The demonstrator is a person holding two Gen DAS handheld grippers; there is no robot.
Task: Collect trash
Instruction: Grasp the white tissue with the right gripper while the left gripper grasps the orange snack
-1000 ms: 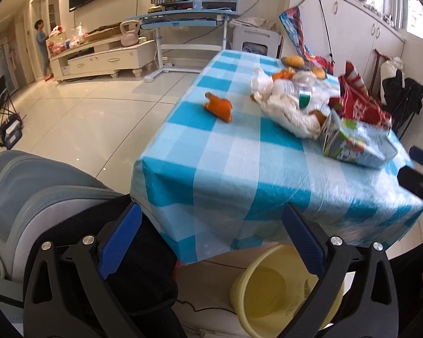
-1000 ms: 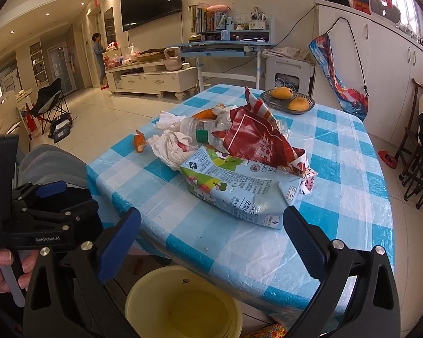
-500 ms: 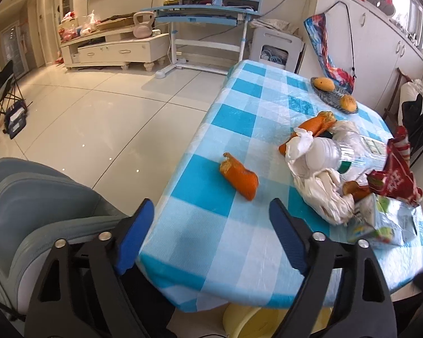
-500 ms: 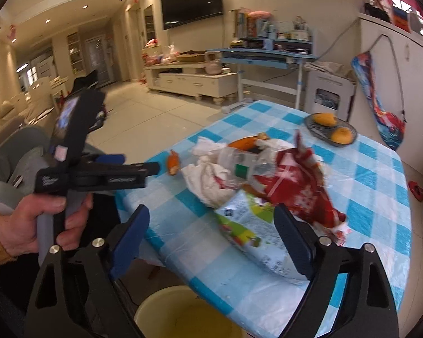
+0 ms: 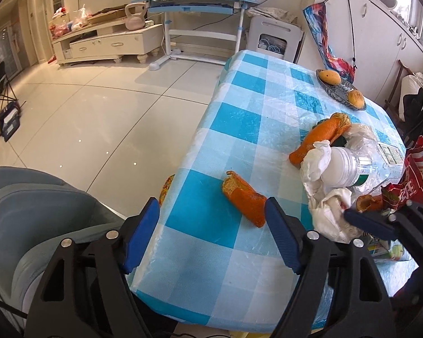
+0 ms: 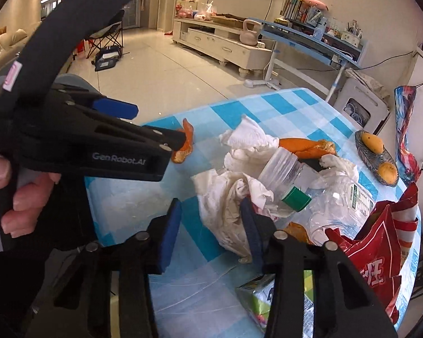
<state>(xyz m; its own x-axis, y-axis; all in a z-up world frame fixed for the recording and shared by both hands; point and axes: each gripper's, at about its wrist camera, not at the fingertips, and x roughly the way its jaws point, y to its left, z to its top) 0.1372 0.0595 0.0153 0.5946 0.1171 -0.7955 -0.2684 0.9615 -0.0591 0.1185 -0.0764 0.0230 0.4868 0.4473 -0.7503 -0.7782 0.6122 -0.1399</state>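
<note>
— Orange peel (image 5: 244, 202) lies on the checked tabletop (image 5: 211, 276), its long axis running aslant from the far left toward the near right. Which hand is nearer?

— The left gripper (image 5: 211, 235). Its jaws stand wide, closing a little, and the peel's near end sits just ahead of its right-hand pad, nothing pressed between them yet.

— And the right gripper (image 6: 210, 232)?

— Beside the pile. Its jaws are closing around the crumpled white tissue (image 6: 225, 208), which sits between the pads; I judge they are not yet pressing it.

— So the peel wants the left hand shifted rightward first.
</note>
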